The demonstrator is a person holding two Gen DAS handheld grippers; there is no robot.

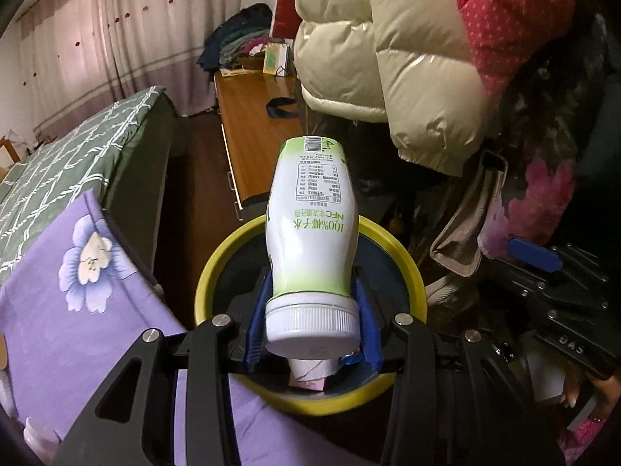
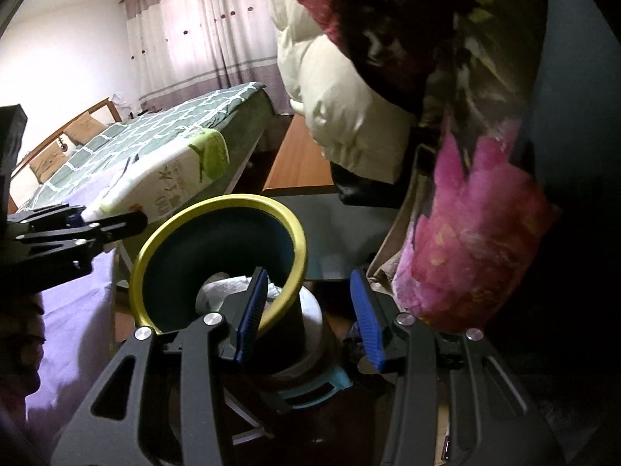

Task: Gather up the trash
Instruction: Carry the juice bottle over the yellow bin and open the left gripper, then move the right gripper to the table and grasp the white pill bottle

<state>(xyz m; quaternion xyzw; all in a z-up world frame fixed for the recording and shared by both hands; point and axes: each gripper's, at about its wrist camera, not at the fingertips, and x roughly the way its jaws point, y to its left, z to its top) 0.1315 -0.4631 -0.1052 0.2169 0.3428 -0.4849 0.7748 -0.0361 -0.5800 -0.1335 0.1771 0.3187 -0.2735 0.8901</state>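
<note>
My left gripper is shut on a white and green drink bottle, gripped near its white cap, held right above the yellow-rimmed dark trash bin. White paper trash lies in the bin. In the right wrist view the bin is tilted toward me with crumpled white paper inside; the bottle and left gripper are at its upper left. My right gripper is open, its left finger over the bin's near rim, holding nothing.
A bed with a green checked cover and a purple flowered sheet lies left. A wooden desk stands behind the bin. Hanging jackets, cream and pink, crowd the right. A teal object sits below the bin.
</note>
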